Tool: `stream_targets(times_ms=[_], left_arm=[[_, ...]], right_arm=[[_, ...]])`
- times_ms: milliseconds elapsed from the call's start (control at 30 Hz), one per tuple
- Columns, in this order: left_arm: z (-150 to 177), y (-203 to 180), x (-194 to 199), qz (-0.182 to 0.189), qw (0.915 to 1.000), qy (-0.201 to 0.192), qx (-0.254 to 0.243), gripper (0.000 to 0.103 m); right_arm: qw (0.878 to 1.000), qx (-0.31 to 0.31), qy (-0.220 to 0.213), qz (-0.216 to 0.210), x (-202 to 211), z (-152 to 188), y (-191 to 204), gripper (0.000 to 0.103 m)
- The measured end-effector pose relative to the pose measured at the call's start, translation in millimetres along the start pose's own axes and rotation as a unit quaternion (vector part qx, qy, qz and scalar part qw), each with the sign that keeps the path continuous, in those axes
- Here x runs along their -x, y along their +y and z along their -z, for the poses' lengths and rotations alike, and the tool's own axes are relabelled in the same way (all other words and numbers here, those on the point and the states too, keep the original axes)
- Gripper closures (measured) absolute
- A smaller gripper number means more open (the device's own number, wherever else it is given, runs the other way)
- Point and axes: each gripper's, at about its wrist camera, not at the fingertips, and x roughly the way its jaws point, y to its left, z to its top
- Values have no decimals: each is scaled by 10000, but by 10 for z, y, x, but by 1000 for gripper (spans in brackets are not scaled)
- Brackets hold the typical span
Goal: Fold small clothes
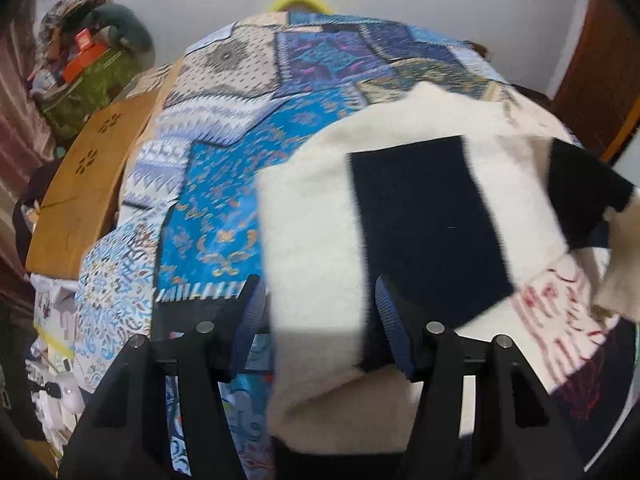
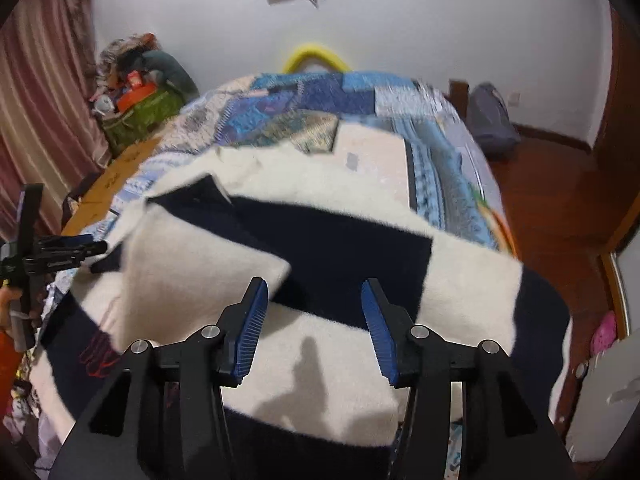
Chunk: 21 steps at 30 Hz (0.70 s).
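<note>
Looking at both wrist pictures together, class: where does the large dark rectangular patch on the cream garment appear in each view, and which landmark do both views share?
Left wrist view: the dark patch sits right of centre, just above the right-hand fingertip.
Right wrist view: the dark patch spans the centre, above both fingertips, partly covered by a folded cream flap.
Shared landmark: the yellow hoop behind the bed's far end.
</note>
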Motion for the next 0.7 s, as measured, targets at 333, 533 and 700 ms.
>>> stream_targets(times_ms=[333,533,700], left_arm=[[154,-263,166,158,9995,-164,-214,46],[192,-181,144,106,9998,-122,-71,46],[165,-33,156,23,9998,-174,36,46]], right_arm=[[9960,591,-453,-492,204,-60,648,26],[9942,1044,-208,-135,-195,-49,807,28],[9978,647,-108,119,-256,-228,328,30]])
